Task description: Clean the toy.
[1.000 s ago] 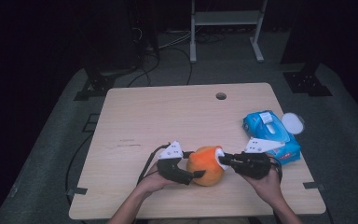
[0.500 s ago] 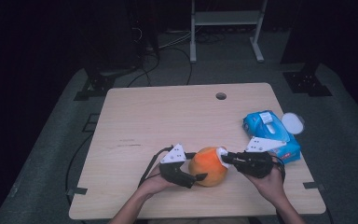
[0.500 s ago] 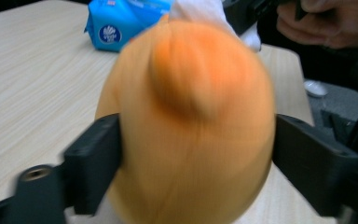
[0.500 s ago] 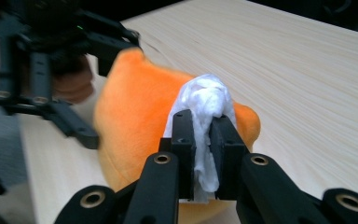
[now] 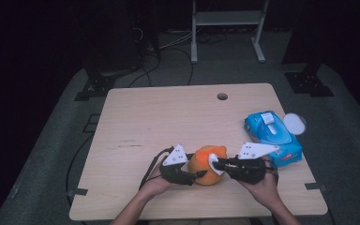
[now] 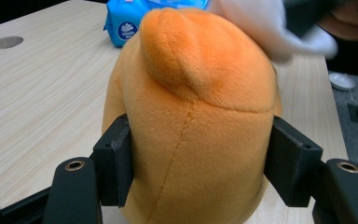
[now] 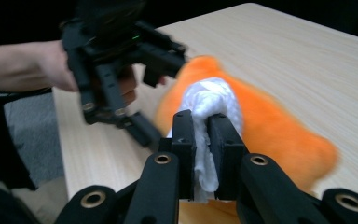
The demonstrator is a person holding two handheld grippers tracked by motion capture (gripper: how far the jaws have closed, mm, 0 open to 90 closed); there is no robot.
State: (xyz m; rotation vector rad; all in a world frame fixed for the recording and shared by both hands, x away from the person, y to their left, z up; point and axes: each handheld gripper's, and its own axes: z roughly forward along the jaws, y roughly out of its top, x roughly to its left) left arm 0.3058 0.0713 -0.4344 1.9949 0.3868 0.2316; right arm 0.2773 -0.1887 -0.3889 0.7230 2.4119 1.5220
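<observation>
An orange plush toy (image 5: pixel 205 165) sits on the wooden table (image 5: pixel 168 122) near its front edge. My left gripper (image 5: pixel 198 174) is shut on the plush toy (image 6: pixel 191 121), one jaw on each side of its body. My right gripper (image 5: pixel 216 165) is shut on a crumpled white wipe (image 7: pixel 210 109), which it presses against the top of the plush toy (image 7: pixel 279 130). The wipe (image 5: pixel 213 164) shows as a white patch on the toy's right side. In the left gripper view the wipe (image 6: pixel 261 21) is blurred above the toy.
A blue pack of wet wipes (image 5: pixel 272 133) lies at the table's right edge, with a white round lid (image 5: pixel 294 123) beside it. A round cable hole (image 5: pixel 222 96) is near the far edge. Cables and a metal stand (image 5: pixel 227 21) are on the floor behind.
The right gripper with the wipe has shifted slightly left over the toy's top. The left gripper keeps its hold on the toy.
</observation>
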